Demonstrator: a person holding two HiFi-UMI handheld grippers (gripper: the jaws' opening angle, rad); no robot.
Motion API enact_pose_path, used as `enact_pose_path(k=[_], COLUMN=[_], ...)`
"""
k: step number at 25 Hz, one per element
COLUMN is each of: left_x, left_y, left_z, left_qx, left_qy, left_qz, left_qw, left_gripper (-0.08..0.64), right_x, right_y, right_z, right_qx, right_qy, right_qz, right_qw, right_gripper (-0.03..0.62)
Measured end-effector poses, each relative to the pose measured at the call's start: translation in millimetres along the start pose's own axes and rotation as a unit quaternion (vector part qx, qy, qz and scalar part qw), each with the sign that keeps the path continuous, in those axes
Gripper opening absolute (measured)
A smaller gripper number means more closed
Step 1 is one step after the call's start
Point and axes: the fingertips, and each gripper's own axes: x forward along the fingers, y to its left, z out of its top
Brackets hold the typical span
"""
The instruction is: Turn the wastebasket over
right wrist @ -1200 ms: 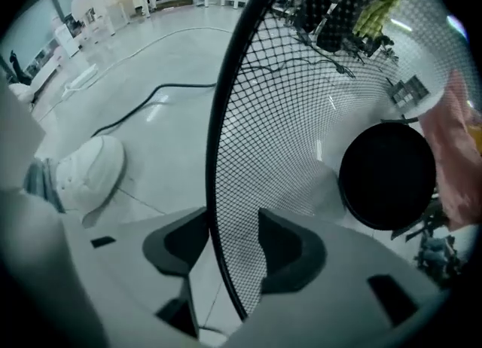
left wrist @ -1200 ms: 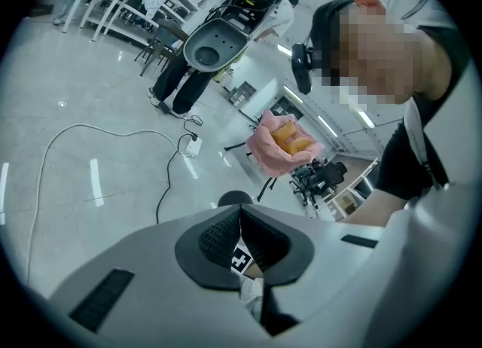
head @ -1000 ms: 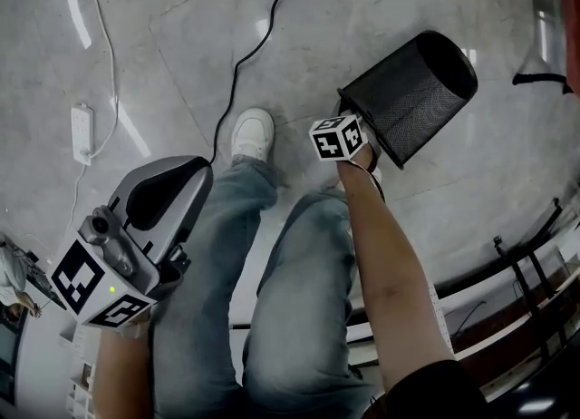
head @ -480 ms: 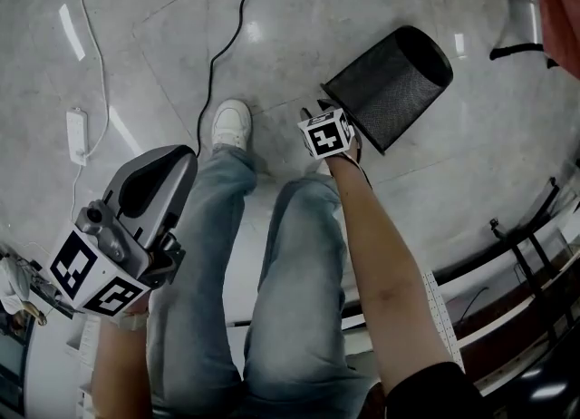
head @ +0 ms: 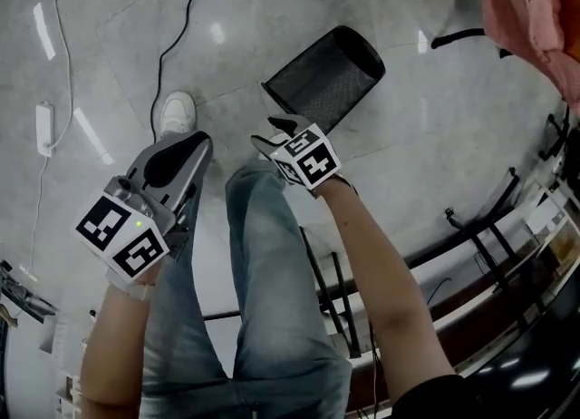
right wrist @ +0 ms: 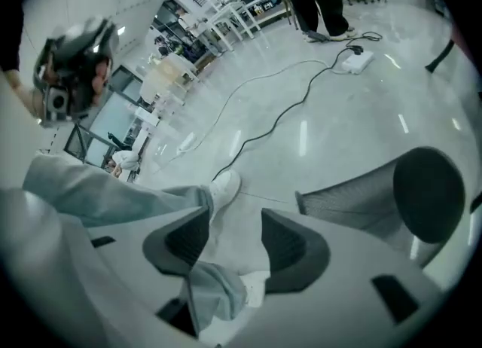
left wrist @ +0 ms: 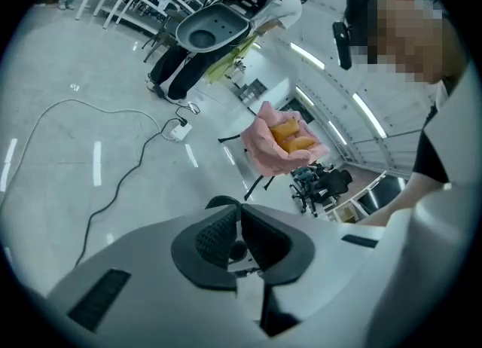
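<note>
Right gripper (head: pixel 270 136) has come up and off the wastebasket (head: pixel 322 77) vs a sec ago, when it was right down at the basket's near end. Rn its jaws are opening w/ nothing between them, just floor (head: pixel 435 136) and jeans behind. Left gripper (left wrist: pixel 239 218) is clenched tight and empty.

Black mesh basket is lying on its side on the glossy floor, just past the person's knee (head: pixel 249 181), nobody touching it.

Worry imo: it's round and loose on a slick surface, so it could prob roll off, maybe toward the white shoe (head: pixel 177 113) or the cable (right wrist: pixel 279 120). Also if it's meant to end up standing, a regrab on that thin rim could slip.
</note>
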Motion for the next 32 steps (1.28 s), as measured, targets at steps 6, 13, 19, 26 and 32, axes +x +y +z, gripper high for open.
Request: enact_pose_path(k=[6, 13, 19, 26, 32], left_x=[79.5, 167.9, 227.5, 257.2, 272.4], left_y=[-29.0, -23.6, -6.7, 5.7, -3.4], left_z=[-73.0, -157.0, -200.8, -234.4, -225.8], left_qx=[-0.040, -0.177, -0.227, -0.246, -0.228], left_qy=[0.052, 0.089, 0.103, 0.129, 0.102], left_qz=[-0.009, 0.009, 0.026, 0.035, -0.014], left_qw=[0.9978, 0.9802, 0.9680, 0.9601, 0.9682], left_gripper=[0.052, 0.253, 0.261, 0.259, 0.147], right_x=[-101.9, -164.1, -146.6, -122.5, -112.7], right_y=[-91.7, -223.7, -278.1, -298.0, -294.5], right_z=[3.8, -3.2, -28.1, -52.2, -43.3], right_qx=[-0.011, -0.015, -0.005, 0.076, 0.093], right_qy=[-0.018, 0.017, 0.063, 0.063, 0.041], right_qz=[-0.057, -0.141, -0.129, -0.084, -0.043], right_qw=[0.998, 0.990, 0.990, 0.992, 0.994], right_gripper=[0.234, 0.324, 0.397, 0.420, 0.420])
